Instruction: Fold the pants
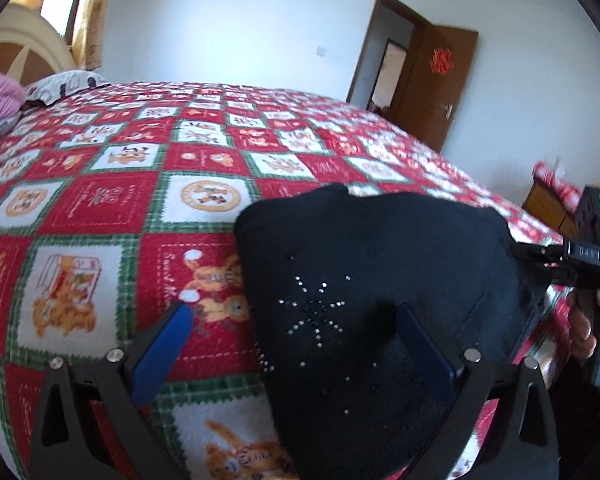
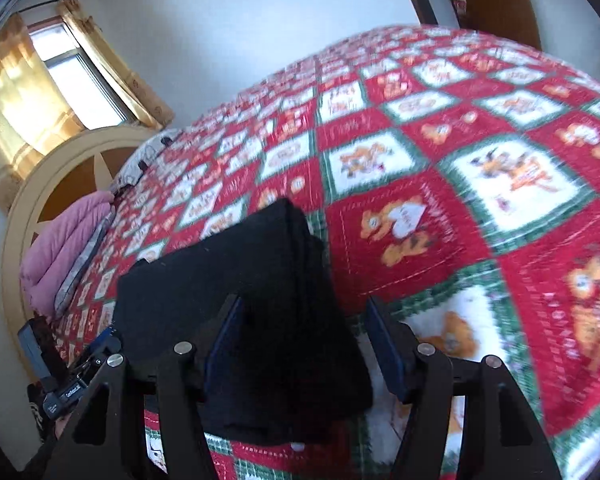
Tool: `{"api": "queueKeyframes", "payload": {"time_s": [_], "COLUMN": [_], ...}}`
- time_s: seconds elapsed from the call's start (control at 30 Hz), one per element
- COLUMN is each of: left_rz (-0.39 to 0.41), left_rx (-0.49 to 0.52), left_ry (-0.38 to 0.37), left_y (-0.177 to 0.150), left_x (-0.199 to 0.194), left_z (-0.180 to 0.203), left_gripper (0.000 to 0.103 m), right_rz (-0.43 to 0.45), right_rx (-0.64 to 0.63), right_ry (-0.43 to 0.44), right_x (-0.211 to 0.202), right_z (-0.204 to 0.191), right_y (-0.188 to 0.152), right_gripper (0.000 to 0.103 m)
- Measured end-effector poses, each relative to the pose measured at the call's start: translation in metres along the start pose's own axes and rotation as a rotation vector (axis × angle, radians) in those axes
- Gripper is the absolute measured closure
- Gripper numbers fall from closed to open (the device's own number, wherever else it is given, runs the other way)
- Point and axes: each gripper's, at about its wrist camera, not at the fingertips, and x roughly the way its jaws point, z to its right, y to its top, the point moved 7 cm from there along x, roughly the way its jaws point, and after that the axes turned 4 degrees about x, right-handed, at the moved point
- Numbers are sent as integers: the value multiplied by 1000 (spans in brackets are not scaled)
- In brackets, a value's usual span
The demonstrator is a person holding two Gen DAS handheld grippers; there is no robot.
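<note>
From the left wrist view, the black pants [image 1: 380,280] lie folded in a compact bundle on the bed [image 1: 100,208], over its red, white and green checked blanket, with a rhinestone star pattern facing up. The left claw [image 1: 296,332] is spread wide, one blue finger over the blanket and the other over the dark cloth, gripping nothing. At the right edge the right claw [image 1: 540,258] reaches the bundle's side. From the right wrist view, the right claw [image 2: 304,344] stands open with the pants [image 2: 236,292] lying between and beyond its fingers; the left claw [image 2: 100,344] shows at the lower left. A pink quilt [image 2: 64,248] sits by the headboard [image 2: 60,168].
</note>
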Motion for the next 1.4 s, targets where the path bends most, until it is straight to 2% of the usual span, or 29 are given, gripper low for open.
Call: {"api": "queueKeyframes", "payload": {"time_s": [0.2,0.37,0.43,0.47,0.57,0.6,0.63,0.67,0.73,0.87,1.03,1.2,1.33,1.4], "left_rz": [-7,-29,-29,-29,-34,-34,-47,-59,-52,-12,19,74,121,139], "left_rx": [-66,-33,-35,-35,-20,-25,-42,-62,-91,-79,-88,-96,-96,-99], "left_ry": [-77,-93,-114,-123,-148,-163,-197,-220,-247,-262,-269,-238,-170,-109], "left_y": [6,8,7,6,6,5,5,4,3,7,17,35,51,59], "left_x": [3,9,8,8,8,7,8,10,9,-2,-15,-37,-59,-70], "left_z": [-1,8,12,12,16,16,16,15,13,16,11,-14,-52,-80], "left_gripper": [0,0,2,4,24,43,71,78,81,83,83,83,83,83], "right_rz": [-21,-29,-31,-34,-55,-59,-61,-64,-53,-21,2,-4,-20,-27], "right_rx": [0,-46,-65,-69,-45,-37,-16,9,24,2,-19,-42,-115,-147], "right_ry": [50,53,46,45,74,85,113,148,181,210,210,240,280,300], "right_x": [8,11,13,14,18,18,17,15,11,1,-4,1,22,33], "right_z": [-1,-9,-11,-12,-10,-9,-7,-6,-7,-17,-30,-54,-106,-132], "right_y": [-2,-10,-12,-14,-14,-13,-12,-12,-9,-5,0,11,31,40], "right_gripper": [40,40,43,50,56,63,67,70,73,75,75,76,76,76]}}
